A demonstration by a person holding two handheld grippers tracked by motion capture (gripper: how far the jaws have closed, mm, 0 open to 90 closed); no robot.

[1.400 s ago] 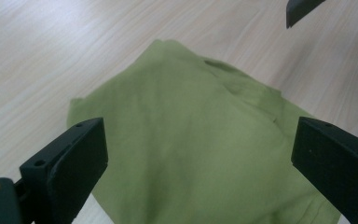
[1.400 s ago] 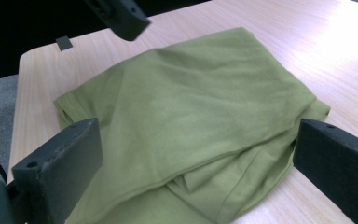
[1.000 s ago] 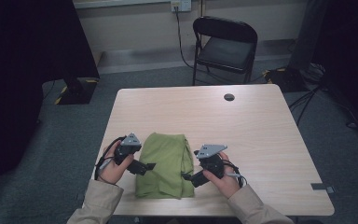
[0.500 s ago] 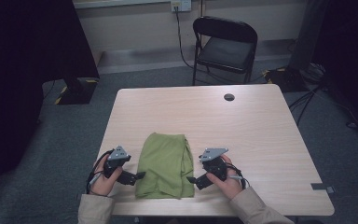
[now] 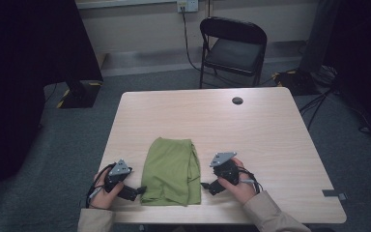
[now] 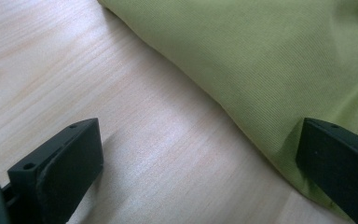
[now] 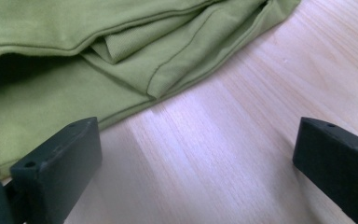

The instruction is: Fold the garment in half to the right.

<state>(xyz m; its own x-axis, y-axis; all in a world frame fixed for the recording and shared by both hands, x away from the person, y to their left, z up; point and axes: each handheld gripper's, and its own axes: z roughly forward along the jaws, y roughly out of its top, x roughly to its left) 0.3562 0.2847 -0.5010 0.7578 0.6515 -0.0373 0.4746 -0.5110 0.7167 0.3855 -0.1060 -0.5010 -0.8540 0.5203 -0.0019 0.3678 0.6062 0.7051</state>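
The folded green cloth (image 5: 170, 172) is laid flat on the desk (image 5: 251, 130), between the two grippers. The left gripper (image 5: 136, 192) is set at its near corner, jaws released and spread wide, with one jaw over the cloth's edge. The right gripper (image 5: 207, 185) is held just beside the layered opposite edge, likewise released and grasping nothing. The step in hand is judged to be grasp positioning; next, each edge must be entered and clenched

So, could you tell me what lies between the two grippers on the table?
The folded green cloth lies between the left gripper and the right gripper, as the high view shows.
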